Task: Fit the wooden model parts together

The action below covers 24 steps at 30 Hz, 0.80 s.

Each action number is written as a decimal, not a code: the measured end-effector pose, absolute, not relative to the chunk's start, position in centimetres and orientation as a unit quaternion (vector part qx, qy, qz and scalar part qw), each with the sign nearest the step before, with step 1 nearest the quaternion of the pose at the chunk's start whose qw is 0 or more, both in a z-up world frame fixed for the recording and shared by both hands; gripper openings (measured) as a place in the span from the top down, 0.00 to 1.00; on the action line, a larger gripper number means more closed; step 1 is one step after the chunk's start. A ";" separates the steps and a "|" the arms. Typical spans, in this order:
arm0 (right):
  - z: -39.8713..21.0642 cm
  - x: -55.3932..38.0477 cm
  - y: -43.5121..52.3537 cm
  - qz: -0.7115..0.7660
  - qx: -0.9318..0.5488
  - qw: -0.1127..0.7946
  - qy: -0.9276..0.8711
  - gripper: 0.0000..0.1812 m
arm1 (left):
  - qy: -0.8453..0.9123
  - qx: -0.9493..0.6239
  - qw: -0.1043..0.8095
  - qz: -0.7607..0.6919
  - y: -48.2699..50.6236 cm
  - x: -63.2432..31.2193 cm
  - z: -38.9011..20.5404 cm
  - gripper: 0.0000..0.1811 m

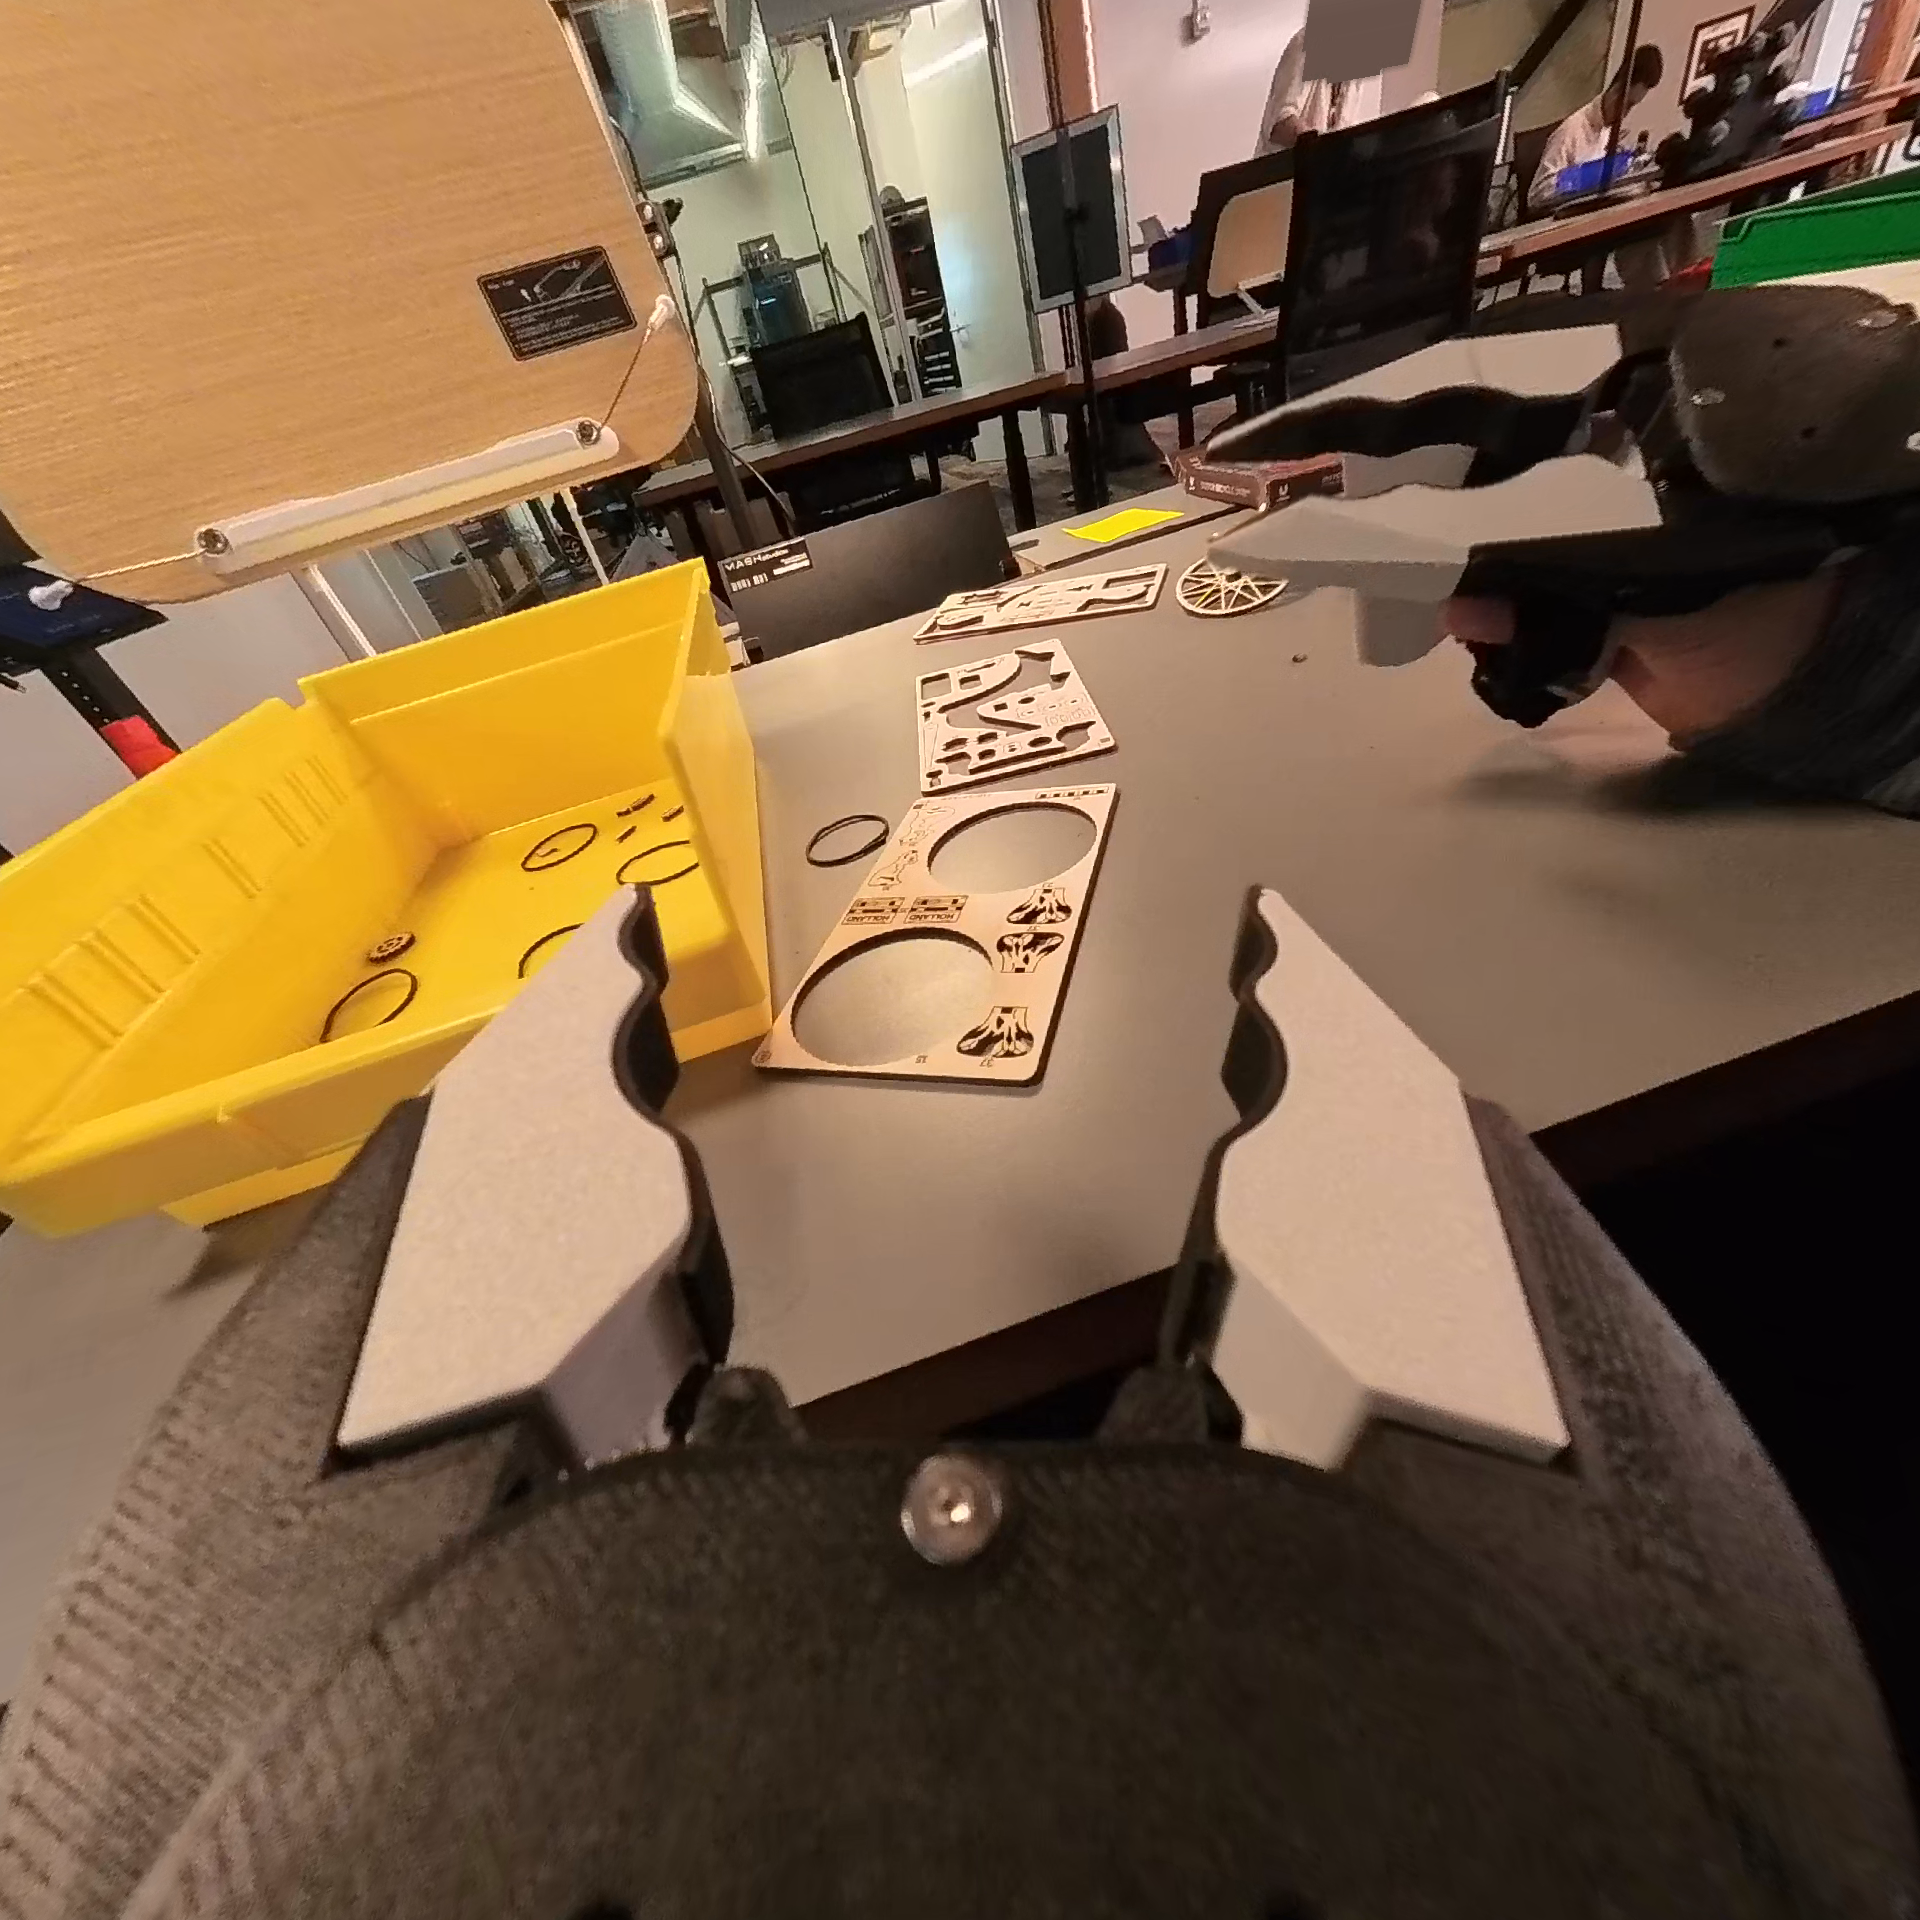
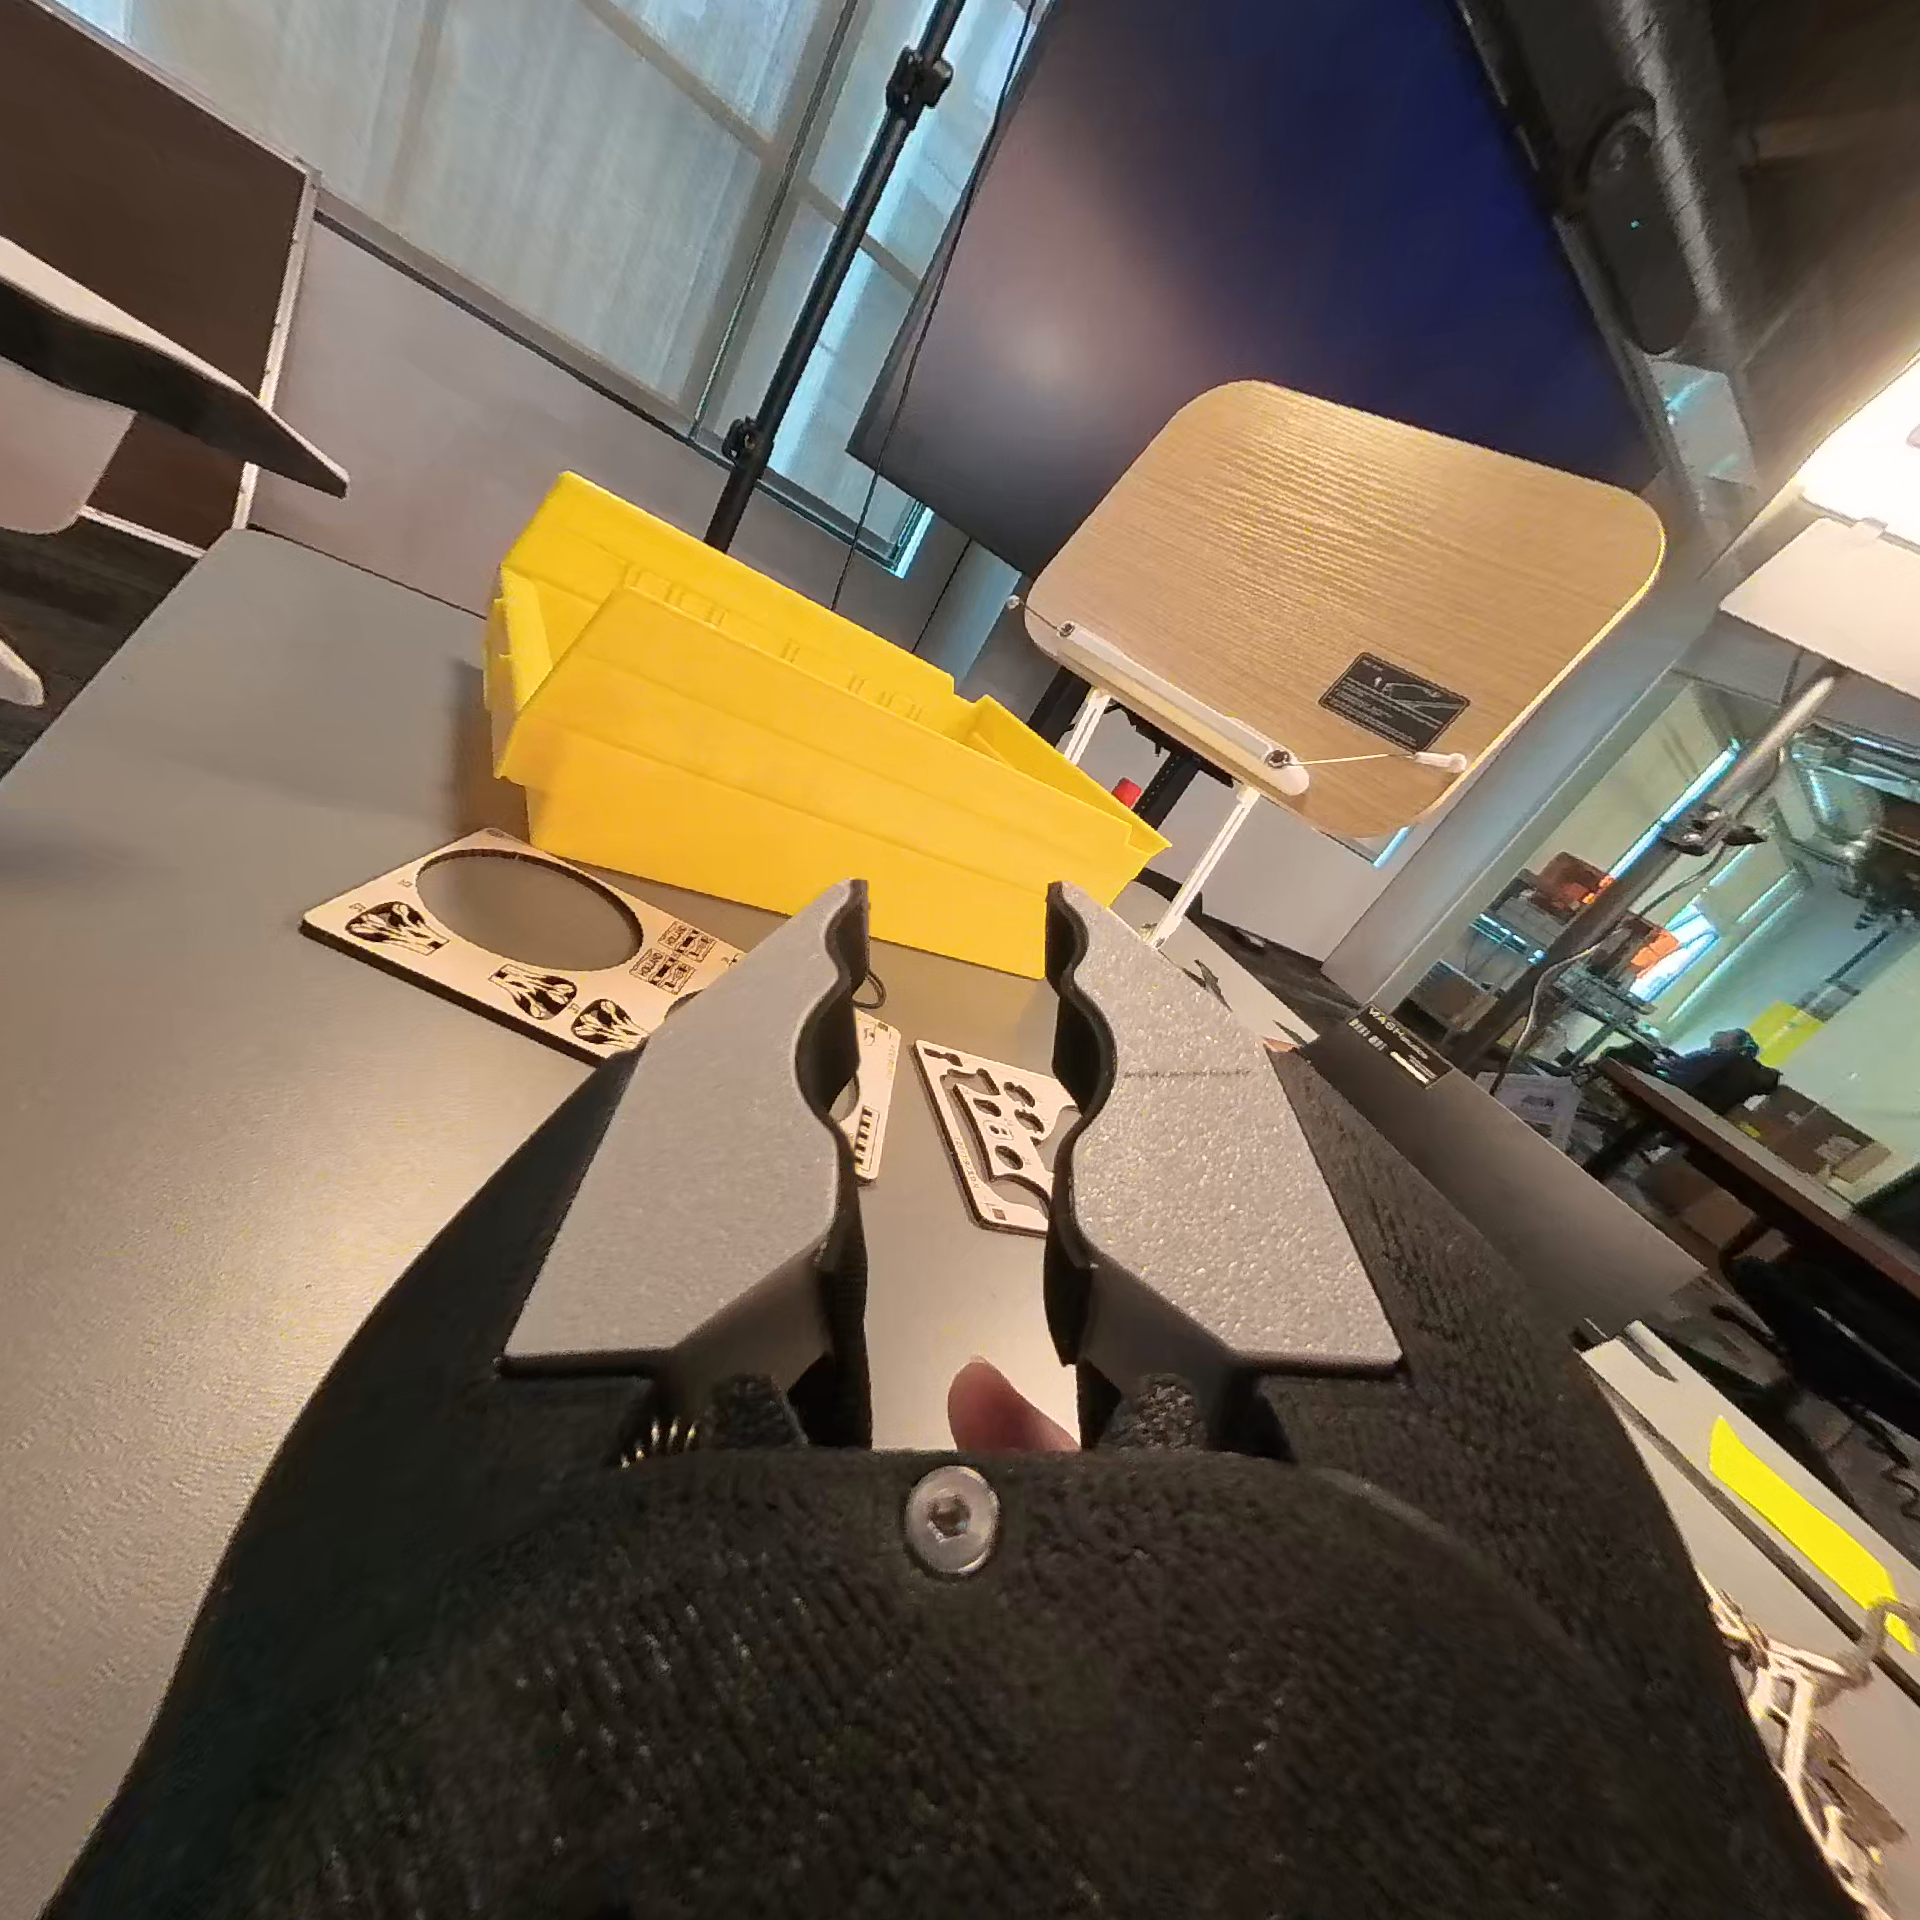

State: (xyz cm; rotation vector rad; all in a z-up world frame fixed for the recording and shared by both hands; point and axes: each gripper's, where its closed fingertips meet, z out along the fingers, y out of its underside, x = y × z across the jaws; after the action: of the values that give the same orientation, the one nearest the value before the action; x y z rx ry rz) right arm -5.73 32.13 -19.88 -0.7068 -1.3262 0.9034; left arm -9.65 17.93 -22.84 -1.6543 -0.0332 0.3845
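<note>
Three flat wooden part sheets lie in a row on the grey table [image 1: 1351,883]: a near one with two round holes [image 1: 1049,935], a middle one [image 1: 1013,717] and a far one [image 1: 1039,603]. A spoked wooden wheel [image 1: 1231,587] lies beyond them. My left gripper [image 1: 948,914] is open and empty, above the table short of the near sheet. My right gripper [image 1: 1214,494] hovers over the wheel at the far right. In the right wrist view it [image 2: 956,894] is partly open and empty, pointing at the holed sheet [image 2: 395,925] and middle sheet [image 2: 987,1132].
A yellow bin [image 1: 364,935] left of the sheets holds black rings and a small gear; it also shows in the right wrist view [image 2: 779,790]. A black ring [image 1: 847,840] lies beside it. A tilted wooden board on a stand [image 1: 312,260] rises behind. The table edge [image 1: 1662,1070] runs at the right.
</note>
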 end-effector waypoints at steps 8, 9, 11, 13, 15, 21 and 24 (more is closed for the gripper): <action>-19.4 -5.4 31.9 0.399 -0.296 0.647 -0.578 0.84 | -0.005 -0.710 0.677 0.192 17.7 -9.5 -21.8 0.50; -19.3 -5.3 31.9 0.401 -0.293 0.649 -0.577 0.84 | 0.001 -0.706 0.681 0.194 17.7 -9.3 -21.6 0.53; -18.9 -5.0 32.0 0.400 -0.284 0.654 -0.576 0.84 | 0.019 -0.691 0.696 0.194 18.0 -8.5 -20.9 0.58; -18.6 -4.6 32.6 0.389 -0.284 0.661 -0.575 0.84 | 0.044 -0.672 0.714 0.190 18.3 -7.4 -20.0 0.64; -17.9 -4.0 33.6 0.378 -0.293 0.671 -0.567 0.85 | 0.071 -0.667 0.722 0.169 18.9 -6.2 -19.6 0.73; -18.0 -2.6 35.4 0.376 -0.337 0.629 -0.591 0.98 | 0.082 -0.673 0.726 0.115 21.1 -5.1 -19.1 0.85; -18.3 -2.8 35.4 0.380 -0.349 0.581 -0.630 1.00 | 0.092 -0.670 0.725 0.131 22.1 -5.6 -18.9 0.89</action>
State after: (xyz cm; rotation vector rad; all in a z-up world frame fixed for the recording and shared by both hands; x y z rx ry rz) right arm -2.83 35.42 -18.27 -0.8150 -1.4710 0.8873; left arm -5.59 22.12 -18.89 -1.4789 0.2038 0.2889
